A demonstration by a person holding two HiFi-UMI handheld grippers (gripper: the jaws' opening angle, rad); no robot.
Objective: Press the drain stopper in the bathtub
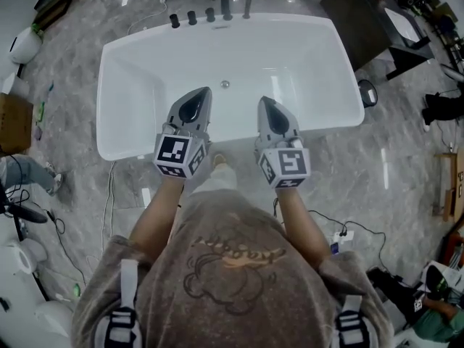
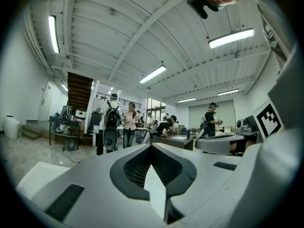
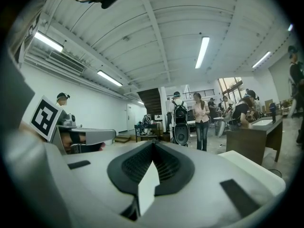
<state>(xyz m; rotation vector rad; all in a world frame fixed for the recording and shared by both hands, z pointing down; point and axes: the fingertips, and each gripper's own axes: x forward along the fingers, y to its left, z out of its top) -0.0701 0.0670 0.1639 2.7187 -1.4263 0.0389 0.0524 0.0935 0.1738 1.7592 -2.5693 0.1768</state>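
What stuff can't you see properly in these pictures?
1. Small round metal drain stopper in the white bathtub: head view, too tiny to tell whether it is pressed down.
2. Bathtub's near rim: head view, partly covered by the grey left gripper and the grey right gripper.
3. Bathtub in both gripper views: absent; they look out across the room.

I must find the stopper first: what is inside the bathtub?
Only the small round drain stopper shows on the bathtub floor. The left gripper and right gripper cover its near part, unseen.
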